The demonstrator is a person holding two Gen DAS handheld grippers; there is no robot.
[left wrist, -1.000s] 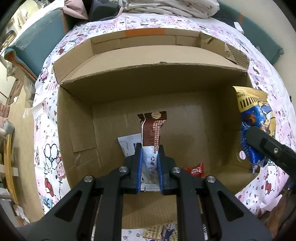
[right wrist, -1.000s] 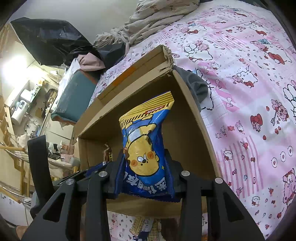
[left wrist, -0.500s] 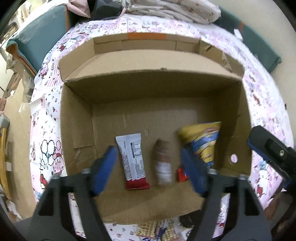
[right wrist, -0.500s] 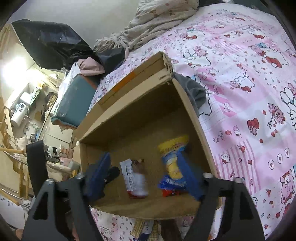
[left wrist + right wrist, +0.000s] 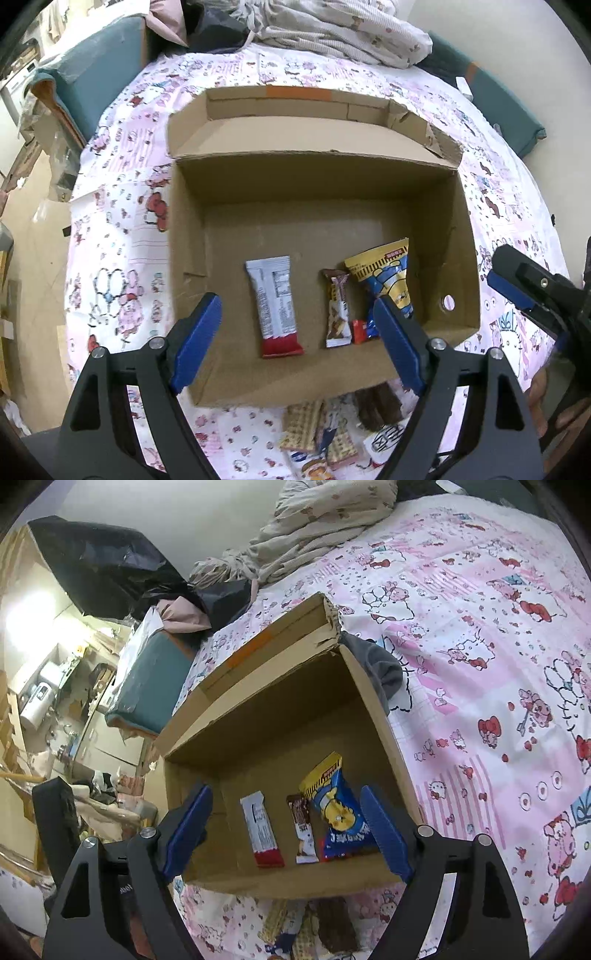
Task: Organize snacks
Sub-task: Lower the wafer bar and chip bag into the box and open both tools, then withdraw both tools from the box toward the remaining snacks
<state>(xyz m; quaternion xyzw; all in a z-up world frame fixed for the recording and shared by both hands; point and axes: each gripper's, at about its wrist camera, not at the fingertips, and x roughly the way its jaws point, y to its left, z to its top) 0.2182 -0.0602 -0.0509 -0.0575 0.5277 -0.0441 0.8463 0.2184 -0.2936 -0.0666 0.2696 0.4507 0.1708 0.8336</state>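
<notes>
Your left gripper (image 5: 295,314) and right gripper (image 5: 286,812) have both just been opening: wide, nothing between them. Snacks lie in the cardboard box (image 5: 314,177); red packet (image 5: 357,331) half hidden behind the blue-yellow bag (image 5: 388,277). Loose snacks (image 5: 321,432) below the box are cut off.

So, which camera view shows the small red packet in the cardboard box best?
The left wrist view: the small red packet lies plainly visible between the brown-and-white bar and the blue-and-yellow bag. In the right wrist view the bag covers nearly all of it.

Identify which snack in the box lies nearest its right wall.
The blue-and-yellow cartoon bag; the brown bar and white-and-red bar lie further left.
</notes>
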